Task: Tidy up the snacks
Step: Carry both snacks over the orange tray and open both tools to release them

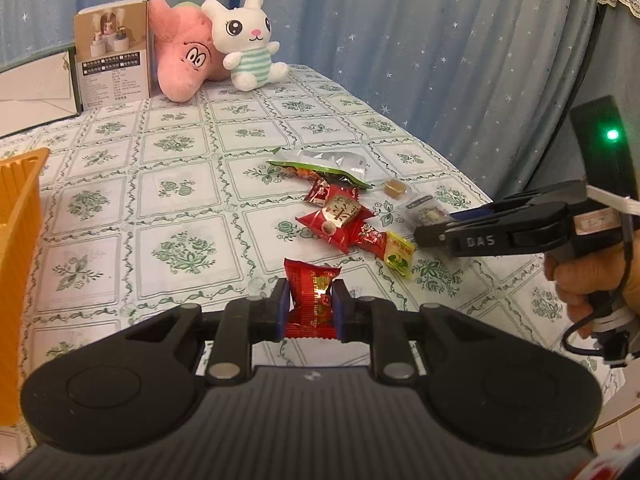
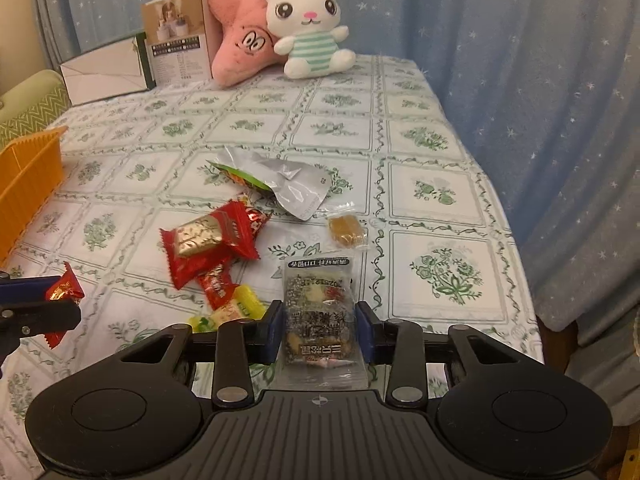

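Note:
My left gripper [image 1: 310,305] is shut on a red snack packet [image 1: 313,300], held above the tablecloth; it also shows at the left of the right wrist view [image 2: 62,292]. My right gripper [image 2: 320,326] is shut on a clear packet of dark nut bar [image 2: 319,320]; in the left wrist view the right gripper [image 1: 430,232] reaches in from the right. A pile of red packets [image 2: 208,240], a yellow candy [image 2: 236,310], a green and silver bag [image 2: 280,180] and a small brown candy [image 2: 346,230] lie on the table.
An orange basket [image 2: 28,184] stands at the left edge, also in the left wrist view [image 1: 16,240]. A box [image 2: 178,40], a pink plush [image 2: 240,40] and a white bunny plush [image 2: 310,28] sit at the back. The table edge [image 2: 516,240] drops off at the right by the curtain.

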A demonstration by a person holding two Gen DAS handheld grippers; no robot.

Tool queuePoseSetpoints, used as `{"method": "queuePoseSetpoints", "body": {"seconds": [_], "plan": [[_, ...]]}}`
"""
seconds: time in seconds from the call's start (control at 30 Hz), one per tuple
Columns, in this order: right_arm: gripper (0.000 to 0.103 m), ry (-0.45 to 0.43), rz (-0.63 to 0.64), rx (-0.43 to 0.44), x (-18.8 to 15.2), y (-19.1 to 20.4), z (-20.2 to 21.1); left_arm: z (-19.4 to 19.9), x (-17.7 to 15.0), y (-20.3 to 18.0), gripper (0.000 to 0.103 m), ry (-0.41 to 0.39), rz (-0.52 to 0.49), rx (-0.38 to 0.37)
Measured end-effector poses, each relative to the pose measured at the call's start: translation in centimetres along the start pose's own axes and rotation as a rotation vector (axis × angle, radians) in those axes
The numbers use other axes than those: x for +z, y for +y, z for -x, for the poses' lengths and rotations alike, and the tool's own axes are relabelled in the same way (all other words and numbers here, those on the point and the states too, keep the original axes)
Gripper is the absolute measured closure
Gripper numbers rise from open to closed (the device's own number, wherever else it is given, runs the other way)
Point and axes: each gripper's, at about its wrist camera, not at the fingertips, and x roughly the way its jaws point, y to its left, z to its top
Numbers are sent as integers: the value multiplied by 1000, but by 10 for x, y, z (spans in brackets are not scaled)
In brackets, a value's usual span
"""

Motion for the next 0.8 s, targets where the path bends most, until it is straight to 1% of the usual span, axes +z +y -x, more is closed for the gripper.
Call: {"method": "queuePoseSetpoints", "body": {"seconds": [0.13,0.2,0.33,0.57,0.8], "plan": [[65,-20,-33,17,0,6,30,17,2,-1,84,-7,6,8],[65,-34,-45,10,2,12,48,28,3,-3,84,-15,6,10],[65,-61,-89,33,6,28,88,59,6,-5,83,-42,13,16],[65,-118,-124,71,5,71,150,117,1,3,83,-79,43,57],[65,-143,-154,105,-2,122,188,169,-13,34,83,-75,112,111]]}}
